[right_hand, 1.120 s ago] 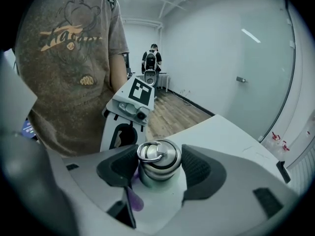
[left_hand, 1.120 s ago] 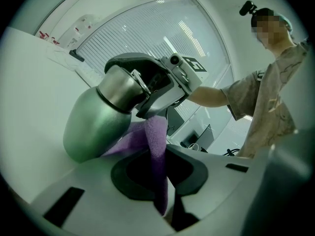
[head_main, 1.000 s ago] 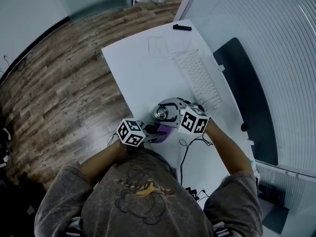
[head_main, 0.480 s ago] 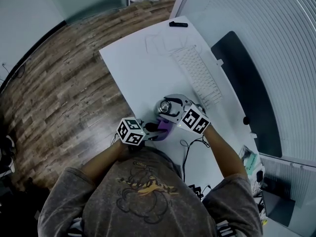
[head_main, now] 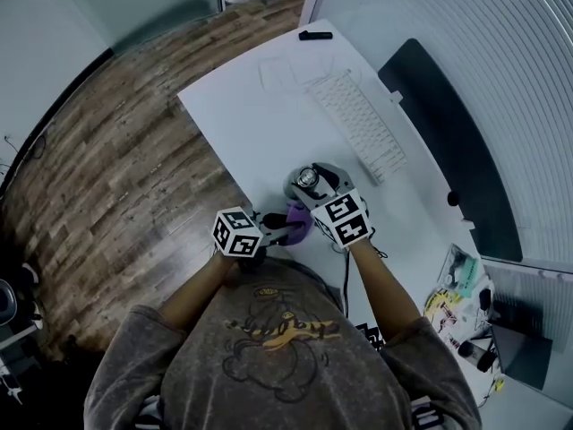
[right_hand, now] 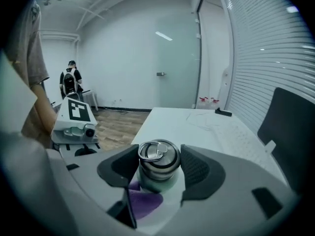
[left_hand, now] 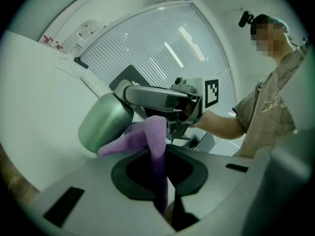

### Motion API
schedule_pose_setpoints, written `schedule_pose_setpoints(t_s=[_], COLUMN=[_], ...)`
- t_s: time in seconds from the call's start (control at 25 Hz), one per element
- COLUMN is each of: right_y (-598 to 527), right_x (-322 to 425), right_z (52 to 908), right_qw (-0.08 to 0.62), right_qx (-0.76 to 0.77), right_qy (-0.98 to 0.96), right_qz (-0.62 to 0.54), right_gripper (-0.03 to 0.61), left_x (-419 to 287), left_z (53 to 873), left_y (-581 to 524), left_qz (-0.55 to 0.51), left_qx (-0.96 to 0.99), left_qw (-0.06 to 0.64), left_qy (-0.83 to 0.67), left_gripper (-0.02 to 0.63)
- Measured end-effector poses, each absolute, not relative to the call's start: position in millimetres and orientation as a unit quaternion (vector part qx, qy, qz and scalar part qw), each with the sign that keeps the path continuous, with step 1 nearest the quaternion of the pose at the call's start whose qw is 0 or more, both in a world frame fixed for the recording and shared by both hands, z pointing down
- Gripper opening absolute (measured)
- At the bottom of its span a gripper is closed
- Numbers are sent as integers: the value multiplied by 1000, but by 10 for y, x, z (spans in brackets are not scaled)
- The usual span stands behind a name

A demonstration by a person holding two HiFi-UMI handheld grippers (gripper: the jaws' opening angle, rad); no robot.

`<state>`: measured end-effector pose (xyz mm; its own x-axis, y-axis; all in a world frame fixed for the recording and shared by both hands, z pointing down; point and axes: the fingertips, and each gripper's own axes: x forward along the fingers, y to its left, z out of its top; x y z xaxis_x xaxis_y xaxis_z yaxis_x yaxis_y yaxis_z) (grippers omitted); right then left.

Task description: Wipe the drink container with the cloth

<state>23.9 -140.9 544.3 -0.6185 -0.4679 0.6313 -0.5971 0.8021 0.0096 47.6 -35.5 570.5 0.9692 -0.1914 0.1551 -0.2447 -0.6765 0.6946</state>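
Head overhead; 2 gripper views share drink container (left_hand: pixel 101 124).

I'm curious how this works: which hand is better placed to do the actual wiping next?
Left. The left gripper is shut on the purple cloth, which lies against the green drink bottle. The right gripper is clamped on that bottle, so it can only steady it.

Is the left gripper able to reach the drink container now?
Probably yes: the cloth in the left gripper seems to touch the drink container; the right gripper holds only its top.
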Motion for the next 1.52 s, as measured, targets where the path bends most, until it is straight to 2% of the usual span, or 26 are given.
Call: schedule_pose_setpoints(t_s=[0.44, 1.04, 1.28, 1.52], right_y=[-1467, -1369, -1339, -1318], right_x=[305, 149, 151, 137], right_z=[5513, 5524, 5529, 5532], right_qw=[311, 351, 350, 348], right_qx=[394, 370, 369, 369], right_qy=[-851, -851, -851, -853], right_qz=[152, 129, 128, 125], right_gripper=[267, 270, 272, 272], left_x=[160, -825, -633, -158], left_z=[5626, 5303, 5621, 5853], left_y=[-303, -736, -970, -938], left_qz=[21, 1, 60, 87], left_qx=[910, 910, 902, 908], left_qw=[393, 365, 350, 343], left_qy=[-133, -198, -246, -225], left_gripper=[52, 52, 52, 52])
